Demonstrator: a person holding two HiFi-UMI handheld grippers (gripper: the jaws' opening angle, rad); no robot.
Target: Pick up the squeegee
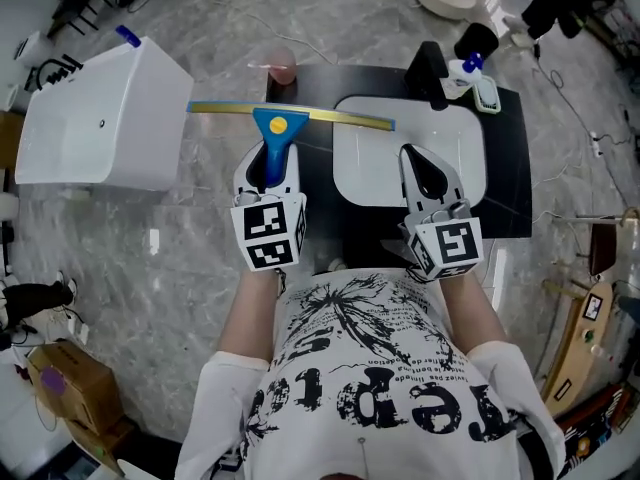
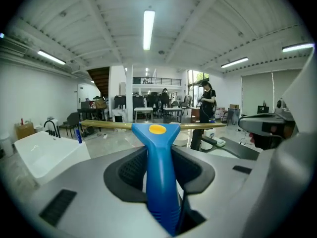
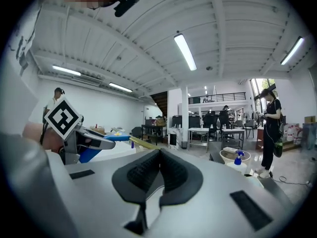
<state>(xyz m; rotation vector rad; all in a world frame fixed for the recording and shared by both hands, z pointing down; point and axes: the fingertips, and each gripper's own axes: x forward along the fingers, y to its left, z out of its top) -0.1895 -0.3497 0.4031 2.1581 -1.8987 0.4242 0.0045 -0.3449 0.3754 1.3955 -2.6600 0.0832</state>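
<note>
The left tongs are partly shut. Their two dark pads press on the blue handle of the squeegee, one pad on each side. The handle stands straight up between the pads. Its wide top, with a yellow dot, pokes out past the tips. The long thin blade lies across the top and sticks out far to both sides of the tongs. I think the squeegee is up in the air, off the black mat below it.

The right tongs are shut tight with nothing in them. They sit just to the right of the left tongs, over a white tray on the mat.

A white box is to the left of the left tongs. A spray bottle stands far ahead of the right tongs.

The squeegee looks light. The handle looks like hard, smooth plastic, so it could slip. The small ridges low on the handle should help the pads hold on. The blade is long, so a bump on one end could twist the whole thing. Its edge is likely soft rubber, which bends and is bad to pinch. The handle is the best place to grab, and that is where the left tongs have it.
</note>
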